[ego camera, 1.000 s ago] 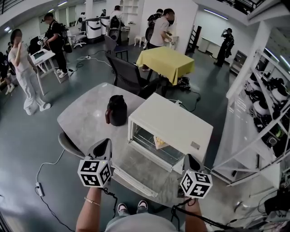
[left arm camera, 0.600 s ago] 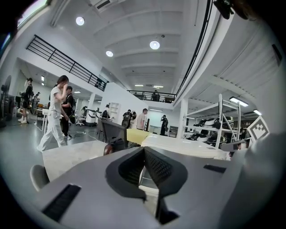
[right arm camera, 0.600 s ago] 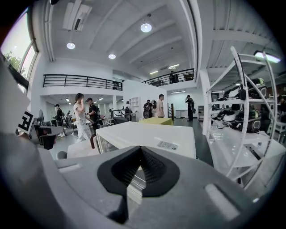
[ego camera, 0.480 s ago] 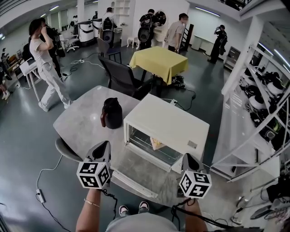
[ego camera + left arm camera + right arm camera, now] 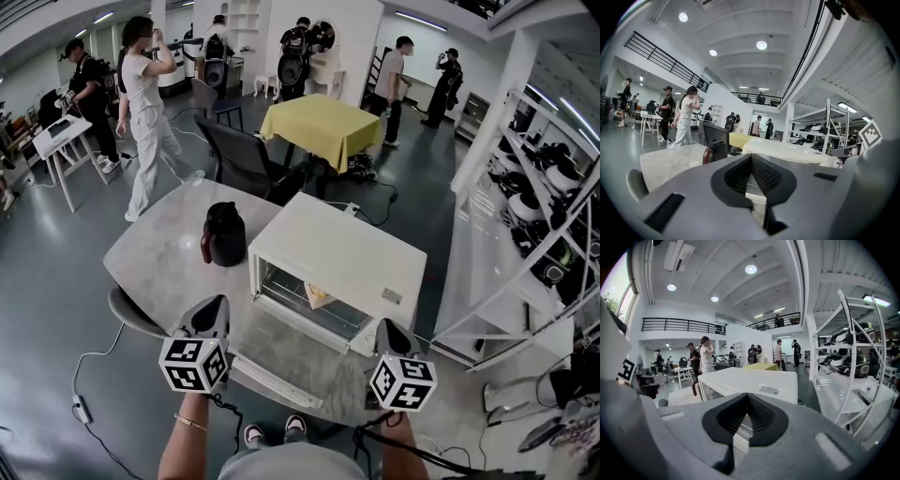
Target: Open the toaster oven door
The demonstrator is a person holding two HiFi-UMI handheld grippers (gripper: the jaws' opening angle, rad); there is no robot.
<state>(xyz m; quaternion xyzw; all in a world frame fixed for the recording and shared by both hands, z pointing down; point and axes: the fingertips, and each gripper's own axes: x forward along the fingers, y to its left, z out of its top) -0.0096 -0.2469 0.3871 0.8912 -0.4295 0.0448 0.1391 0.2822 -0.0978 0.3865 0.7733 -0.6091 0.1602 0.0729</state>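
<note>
The white toaster oven (image 5: 349, 251) stands on the grey marble table (image 5: 159, 253). Its glass door (image 5: 281, 352) hangs folded down flat toward me, and the cavity shows a yellowish item (image 5: 317, 296) on the rack. My left gripper (image 5: 212, 311) hovers at the door's left front corner, shut and empty. At the door's right end my right gripper (image 5: 390, 330) is also shut and holds nothing. The left gripper view shows the left gripper (image 5: 751, 157) with pads pressed together and the toaster oven (image 5: 787, 151) beyond. The right gripper (image 5: 747, 397) points at the toaster oven (image 5: 750, 380).
A black jug (image 5: 225, 234) stands on the table left of the oven. A grey chair (image 5: 131, 314) sits at the table's left edge. Behind are a dark office chair (image 5: 239, 159), a yellow-clothed table (image 5: 323, 127) and several people. White shelving (image 5: 534, 234) fills the right side.
Both grippers stay where they were, shut. The head view has drifted a little, and people in the background have walked across the room.
</note>
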